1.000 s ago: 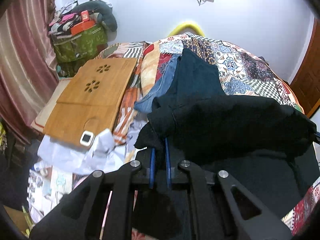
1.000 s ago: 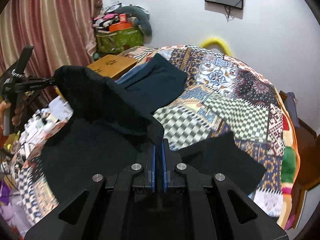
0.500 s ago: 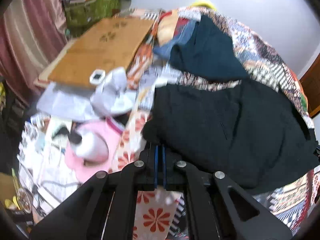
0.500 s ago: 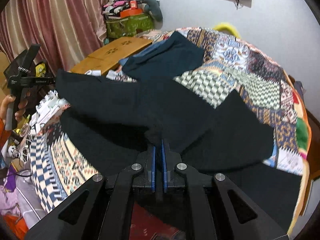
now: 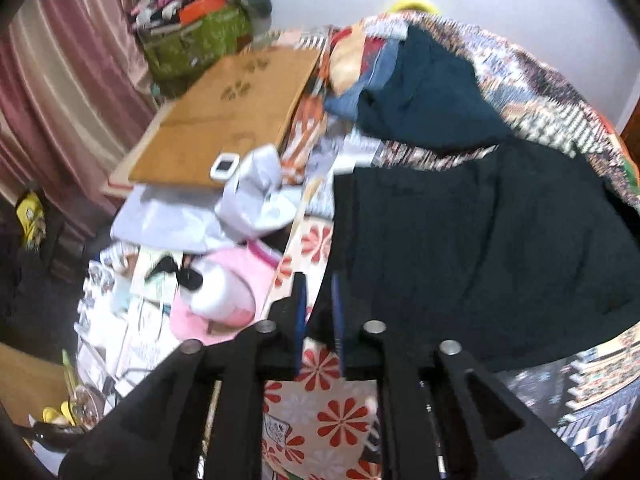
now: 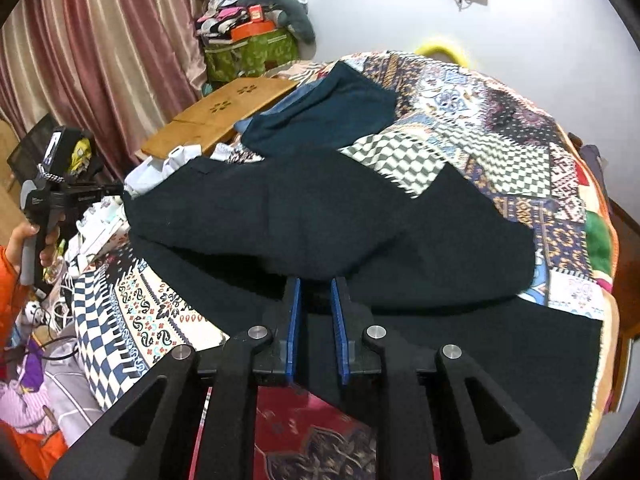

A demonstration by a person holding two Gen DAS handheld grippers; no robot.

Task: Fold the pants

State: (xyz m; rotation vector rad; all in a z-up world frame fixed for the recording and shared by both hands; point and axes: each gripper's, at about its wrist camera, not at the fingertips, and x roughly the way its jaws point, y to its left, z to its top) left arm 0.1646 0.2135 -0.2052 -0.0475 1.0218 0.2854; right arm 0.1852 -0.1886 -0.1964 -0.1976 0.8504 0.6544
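The black pants [image 6: 300, 220] lie on the patchwork bedspread [image 6: 500, 140], with one half folded over the other. My right gripper [image 6: 316, 284] hovers at the near folded edge. Its jaws are opening, and the blue pads stand apart with cloth showing below the gap. In the left wrist view the pants [image 5: 480, 248] spread to the right. My left gripper [image 5: 319, 284] sits at their lower left corner. Its jaws are opening too, and the corner of the cloth lies loose between the pads. A hand [image 6: 28, 236] holds the left gripper [image 6: 60, 196] at the bed's left side.
A dark teal garment [image 6: 332, 112] and blue jeans [image 5: 360, 92] lie farther up the bed. A wooden lap desk [image 5: 228, 116] rests at the left, with crumpled white cloth [image 5: 256, 196] and a pink item [image 5: 224, 292] beside it. A green bag [image 6: 252, 52] stands by the curtain.
Both grippers came down with the lifted pants half and laid it flat over the other half. Both sets of pads, pressed together on the cloth before, now stand apart.
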